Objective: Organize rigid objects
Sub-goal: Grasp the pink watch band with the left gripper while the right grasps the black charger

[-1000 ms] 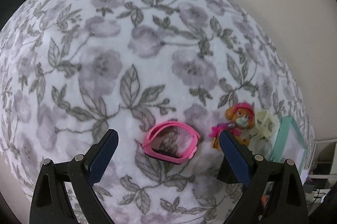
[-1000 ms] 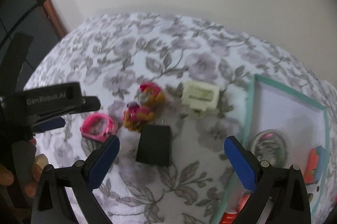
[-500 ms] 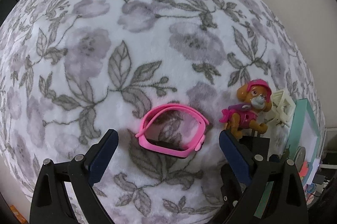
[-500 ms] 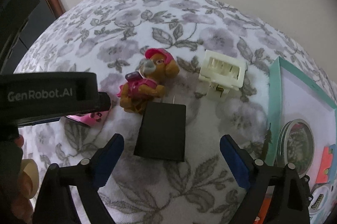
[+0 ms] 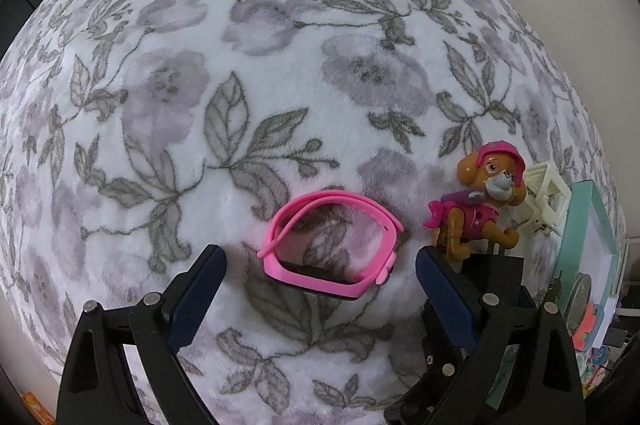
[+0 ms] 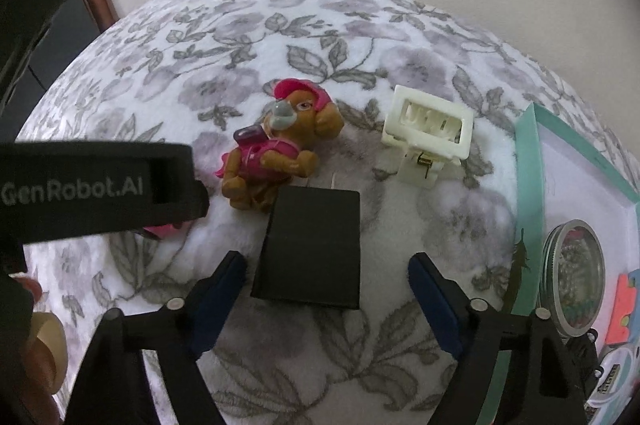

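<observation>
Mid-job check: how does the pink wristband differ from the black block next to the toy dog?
The pink wristband is an open loop with cloth showing through it; the black block is solid and flat-faced. The wristband is bright pink with rounded edges, the block matte black and square-cornered, with two thin prongs at its far edge. The wristband lies between the left gripper's fingers, the block between the right gripper's, which are closing. Neither is gripped; both rest on the floral cloth.

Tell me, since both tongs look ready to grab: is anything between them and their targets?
Nothing visible. The left tongs straddle the pink watch band; the right tongs, closing, flank the black charger, pads not touching it.
</observation>
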The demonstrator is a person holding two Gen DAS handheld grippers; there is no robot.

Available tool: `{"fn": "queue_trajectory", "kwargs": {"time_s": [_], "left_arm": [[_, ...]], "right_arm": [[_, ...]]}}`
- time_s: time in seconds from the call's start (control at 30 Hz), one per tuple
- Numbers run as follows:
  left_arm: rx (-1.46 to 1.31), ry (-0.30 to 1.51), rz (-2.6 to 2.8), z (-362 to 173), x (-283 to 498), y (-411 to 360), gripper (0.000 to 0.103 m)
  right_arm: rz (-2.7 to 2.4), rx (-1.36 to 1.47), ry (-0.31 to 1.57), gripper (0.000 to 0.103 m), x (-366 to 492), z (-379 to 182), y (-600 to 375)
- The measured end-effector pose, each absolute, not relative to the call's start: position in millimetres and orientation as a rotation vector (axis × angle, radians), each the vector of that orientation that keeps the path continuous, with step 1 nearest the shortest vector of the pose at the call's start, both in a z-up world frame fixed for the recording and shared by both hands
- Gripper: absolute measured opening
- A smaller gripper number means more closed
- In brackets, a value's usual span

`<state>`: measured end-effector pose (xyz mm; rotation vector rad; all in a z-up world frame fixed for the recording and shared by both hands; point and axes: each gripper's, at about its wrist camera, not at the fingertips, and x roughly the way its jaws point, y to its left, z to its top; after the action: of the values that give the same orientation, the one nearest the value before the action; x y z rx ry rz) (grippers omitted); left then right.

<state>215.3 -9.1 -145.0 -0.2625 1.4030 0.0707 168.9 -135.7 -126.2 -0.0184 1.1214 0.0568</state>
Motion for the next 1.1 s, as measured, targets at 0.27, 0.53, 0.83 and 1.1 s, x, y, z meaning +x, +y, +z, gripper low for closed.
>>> {"fn": "queue_trajectory", "kwargs": {"time_s": [0.27, 0.53, 0.83, 1.1], "left_arm": [[-0.245, 1.386, 0.059, -133.7, 215.0, -10.3, 0.067], [-0.269, 1.368, 0.057, -129.3, 212.4, -7.7, 0.067], [-0.279, 1.358, 0.059, -128.8, 207.8, -2.2, 0.067], [-0.359, 1.314, 0.038, -111.5, 208.3, 10.3, 0.067]], "right_arm": [[0.037, -0.003, 1.105, 0.045, 170.1, -119.0, -139.9], [0.046, 0.01, 1.103, 0.044, 168.9, -119.0, -143.2], [0.048, 0.011, 1.099, 0.044, 166.7, -119.3, -143.9], [0.027, 0.012, 1.044, 0.044, 165.2, -101.5, -148.1]]}}
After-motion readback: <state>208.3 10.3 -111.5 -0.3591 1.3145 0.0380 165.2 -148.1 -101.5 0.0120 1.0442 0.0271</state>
